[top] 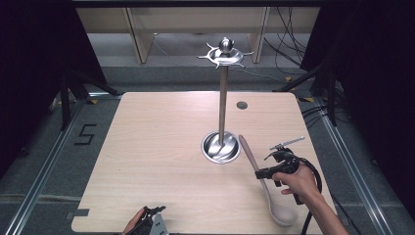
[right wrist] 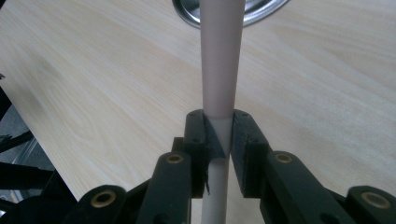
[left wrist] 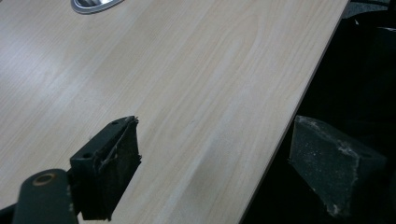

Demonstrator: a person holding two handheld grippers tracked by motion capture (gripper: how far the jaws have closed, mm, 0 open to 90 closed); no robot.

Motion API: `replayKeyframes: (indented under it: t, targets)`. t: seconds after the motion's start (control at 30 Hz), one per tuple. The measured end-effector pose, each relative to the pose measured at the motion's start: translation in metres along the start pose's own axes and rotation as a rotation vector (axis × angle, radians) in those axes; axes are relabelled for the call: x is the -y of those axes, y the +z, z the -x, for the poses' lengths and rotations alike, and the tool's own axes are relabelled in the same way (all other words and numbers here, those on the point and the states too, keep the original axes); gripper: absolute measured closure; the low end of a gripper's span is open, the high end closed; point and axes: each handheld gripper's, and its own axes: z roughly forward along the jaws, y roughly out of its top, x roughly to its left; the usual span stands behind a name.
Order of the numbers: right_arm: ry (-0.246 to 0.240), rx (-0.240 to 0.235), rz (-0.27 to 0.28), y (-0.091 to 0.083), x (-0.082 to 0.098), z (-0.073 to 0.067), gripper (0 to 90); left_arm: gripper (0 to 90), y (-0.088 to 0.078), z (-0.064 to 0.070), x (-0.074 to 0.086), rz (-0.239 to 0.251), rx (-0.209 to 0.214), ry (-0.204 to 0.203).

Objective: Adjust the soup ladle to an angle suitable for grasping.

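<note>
- Gripping the handle of a pale long-handled spoon [top: 266,183], the right gripper [top: 260,173] stands at the near right of the wooden table [top: 161,156], held in a person's right hand [top: 299,182] that comes in from the near right corner.
- Seen in the right gripper view, the two black pads [right wrist: 241,135] are clenched against either side of the spoon's round handle [right wrist: 219,70], which runs straight up between them toward the far side; the jaws stand only as far apart as the handle is thick.
- From the high view, the spoon lies slanted: its handle end points far and left, ending just beside the round metal base [top: 221,147] of a stand, while its bowl sits near and right, close to the near table edge, under the forearm.
- Whether the bowl rests on the table or hangs just above it cannot be told.
- The grip falls about midway along the spoon's length.
- The stand carries an upright metal pole [top: 223,103] topped by a ring of hooks [top: 225,55] with a ball finial.
- The left gripper [top: 152,215] sits at the near edge of the table, left of centre, in the person's left hand [top: 134,225].
- In the left gripper view its pads [left wrist: 114,168] are spread wide with nothing between them: one over the tabletop, the other beyond the table's edge.
</note>
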Motion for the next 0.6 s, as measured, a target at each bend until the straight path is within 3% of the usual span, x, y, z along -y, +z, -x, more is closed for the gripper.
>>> replayKeyframes:
  t: [0.03,0.2,0.27,0.3,0.33,0.37,0.5,0.6]
  targets:
    - [-0.027,0.001,0.021,-0.004,0.003,-0.002,77.8,15.0,0.001,0.0,0.0,0.0,-0.003,-0.001]
    - [-0.053,0.004,0.071,-0.01,0.009,-0.008,77.8,15.0,0.001,0.0,0.0,-0.003,-0.005,0.004]
    - [-0.106,-0.013,0.107,-0.01,0.012,-0.008,77.8,15.0,0.0,0.0,0.0,0.0,-0.004,0.003]
    - [-0.119,0.008,0.126,-0.011,0.014,-0.009,77.8,15.0,0.0,0.0,0.0,0.002,0.001,-0.002]
    - [-0.131,-0.027,0.138,-0.011,0.017,-0.01,77.8,15.0,0.0,0.0,0.0,-0.001,-0.005,0.001]
    - [-0.142,-0.027,0.152,-0.01,0.019,-0.011,77.8,15.0,0.0,0.0,0.0,0.001,0.003,-0.003]
    - [-0.165,-0.001,0.163,-0.013,0.022,-0.017,77.8,15.0,-0.001,-0.001,0.0,-0.009,0.018,-0.002]
    - [-0.184,0.002,0.194,-0.018,0.025,-0.022,77.8,15.0,0.0,-0.001,0.0,0.001,-0.014,-0.003]
